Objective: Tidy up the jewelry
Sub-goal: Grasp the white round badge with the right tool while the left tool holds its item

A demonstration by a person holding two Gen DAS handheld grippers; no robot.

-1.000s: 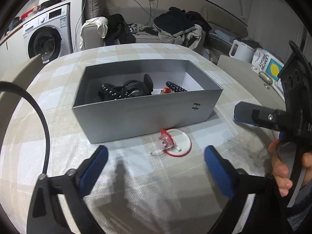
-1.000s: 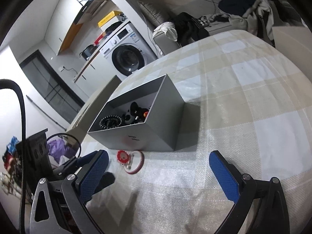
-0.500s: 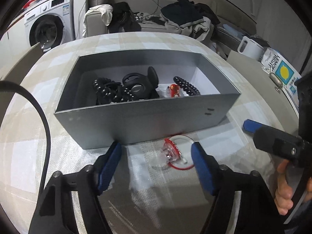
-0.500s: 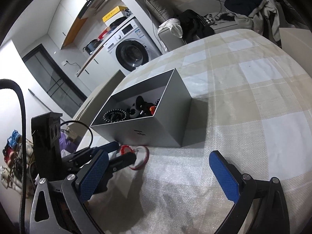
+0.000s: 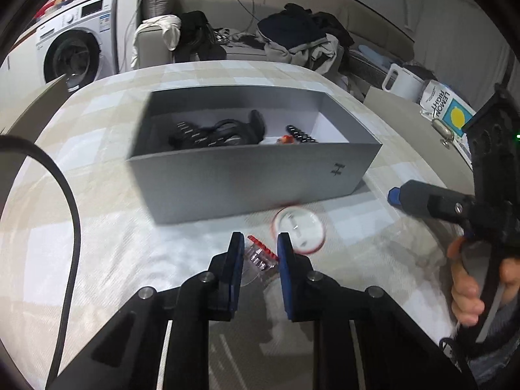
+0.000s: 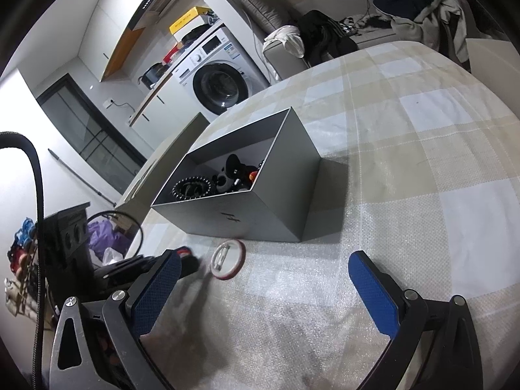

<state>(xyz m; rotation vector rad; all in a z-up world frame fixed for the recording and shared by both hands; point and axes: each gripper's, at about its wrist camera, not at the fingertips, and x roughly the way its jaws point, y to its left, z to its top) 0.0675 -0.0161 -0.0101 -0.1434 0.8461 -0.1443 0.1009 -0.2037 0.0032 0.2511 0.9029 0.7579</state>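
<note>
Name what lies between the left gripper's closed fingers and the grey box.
Only bare checked tablecloth; left gripper grips the clear red-topped piece, grey box beyond, in the left wrist view.

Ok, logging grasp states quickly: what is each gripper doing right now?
Left gripper: shut on the clear red-trimmed piece.
Right gripper: open, holding nothing, jaws spread wide over the table.

1. Both views are evenly lit by cool indoor light from above; no strong glare.
2. Soft shadows fall on the tablecloth (image 6: 422,169) beside the grey box (image 6: 260,201) and under the gripper fingers.
3. The left wrist view is motion-blurred, smearing the box's (image 5: 247,175) edges.
4. The right wrist view is sharp.
5. Fisheye distortion bends straight lines, and dark vignetting fills the corners.
</note>
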